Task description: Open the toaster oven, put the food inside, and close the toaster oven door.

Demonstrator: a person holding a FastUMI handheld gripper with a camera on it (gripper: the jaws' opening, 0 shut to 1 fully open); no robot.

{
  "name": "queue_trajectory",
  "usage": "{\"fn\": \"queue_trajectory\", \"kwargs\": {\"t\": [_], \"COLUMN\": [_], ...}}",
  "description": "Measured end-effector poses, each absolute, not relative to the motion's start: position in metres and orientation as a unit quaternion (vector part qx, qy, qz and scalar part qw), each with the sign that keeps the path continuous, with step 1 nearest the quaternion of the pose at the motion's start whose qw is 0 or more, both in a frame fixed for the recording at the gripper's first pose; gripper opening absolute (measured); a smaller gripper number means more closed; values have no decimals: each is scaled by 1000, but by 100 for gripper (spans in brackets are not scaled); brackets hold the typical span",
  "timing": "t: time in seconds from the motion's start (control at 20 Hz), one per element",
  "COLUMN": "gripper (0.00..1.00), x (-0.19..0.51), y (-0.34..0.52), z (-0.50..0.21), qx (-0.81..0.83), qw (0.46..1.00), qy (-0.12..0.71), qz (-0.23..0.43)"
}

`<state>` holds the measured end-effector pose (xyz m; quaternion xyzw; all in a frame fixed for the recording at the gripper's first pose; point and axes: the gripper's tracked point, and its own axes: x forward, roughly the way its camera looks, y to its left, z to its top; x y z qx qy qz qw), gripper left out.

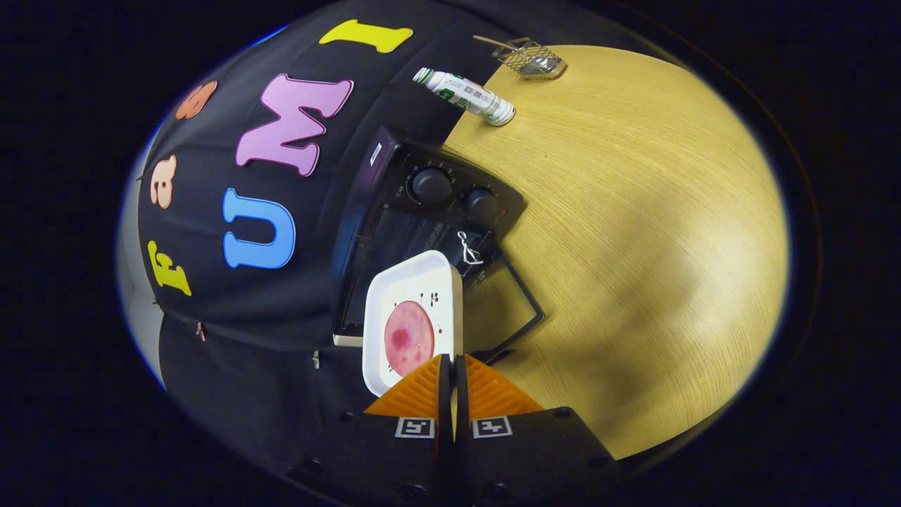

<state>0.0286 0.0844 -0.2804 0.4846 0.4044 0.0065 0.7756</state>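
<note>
**Plate of food on its way into the open toaster oven**

Gripper view: the tongs [450, 373] are closed on the rim of a white plate [412, 282], both fingers pinching its near edge, with a round pink slice of food [409, 338] lying on it. The plate is held edge-up just ahead of the fingers, in front of the black toaster oven [429, 211], whose door [503, 306] hangs open over the wooden bench [633, 232]. Opening appears done; sliding the plate inside and shutting the door remain. Beyond the oven lie a white-and-green bottle [464, 95] on its side and a small wire basket [533, 58]. Printing on the bottle's label is too small and blurred to read, and the markings around the oven's two knobs [431, 185] likewise.
</note>
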Motion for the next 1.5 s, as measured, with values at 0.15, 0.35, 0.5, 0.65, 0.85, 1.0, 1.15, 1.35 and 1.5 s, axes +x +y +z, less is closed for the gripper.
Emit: {"fn": "queue_trajectory", "kwargs": {"t": [0.15, 0.35, 0.5, 0.65, 0.85, 1.0, 1.15, 1.35, 1.5], "gripper": [5, 5, 5, 5, 5, 5, 9, 31, 66], "x": [57, 99, 127, 150, 167, 177, 175, 154, 121], "y": [100, 117, 126, 131, 146, 150, 154, 160, 169], "z": [-292, -306, -315, -327, -342, -340, -327, -310, -302], "qx": [502, 518, 535, 529, 526, 521, 520, 502, 473], "qw": [767, 765, 763, 779, 785, 794, 803, 813, 819], "qy": [401, 381, 360, 332, 316, 301, 282, 291, 323], "qz": [-5, -21, -36, -62, -80, -87, -74, -44, -10]}}
